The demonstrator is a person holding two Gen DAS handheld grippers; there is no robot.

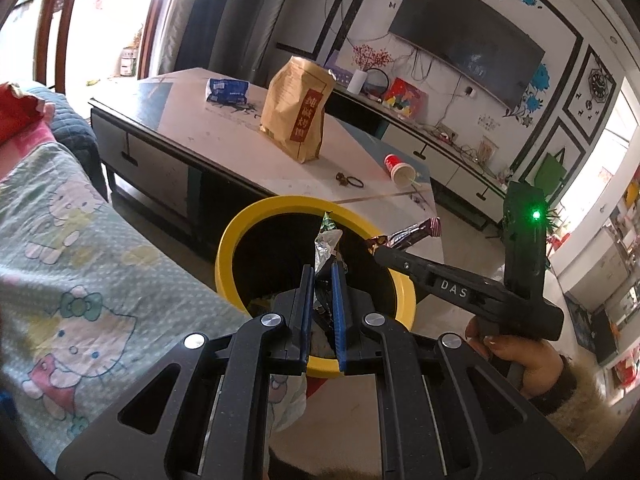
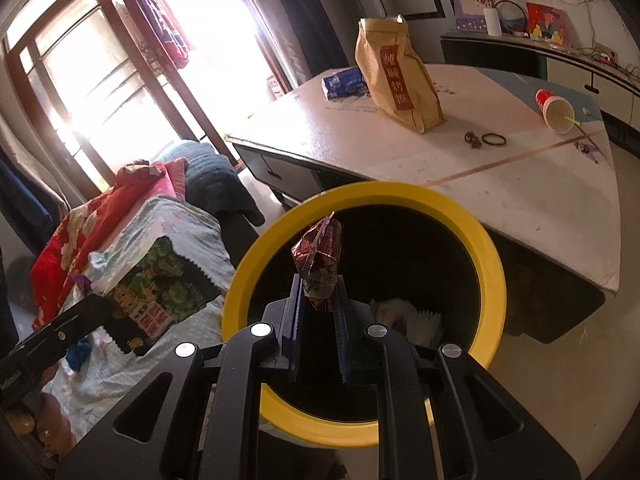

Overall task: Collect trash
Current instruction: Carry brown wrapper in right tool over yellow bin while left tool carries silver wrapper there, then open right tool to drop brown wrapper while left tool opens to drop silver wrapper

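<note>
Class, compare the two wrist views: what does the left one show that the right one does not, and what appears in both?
Only the left view: the TV, a wall clock, and the right tongs from outside, holding a dark wrapper.
Only the right view: the window and a green packet in the left tongs.
Both: the yellow bin, brown bag, red cup and table.

The yellow-rimmed round black bin (image 1: 236,236) hides most of its dark interior at lower centre, and the small dark trinket (image 2: 472,138) on the white desk (image 2: 500,184) is too small to identify.
</note>
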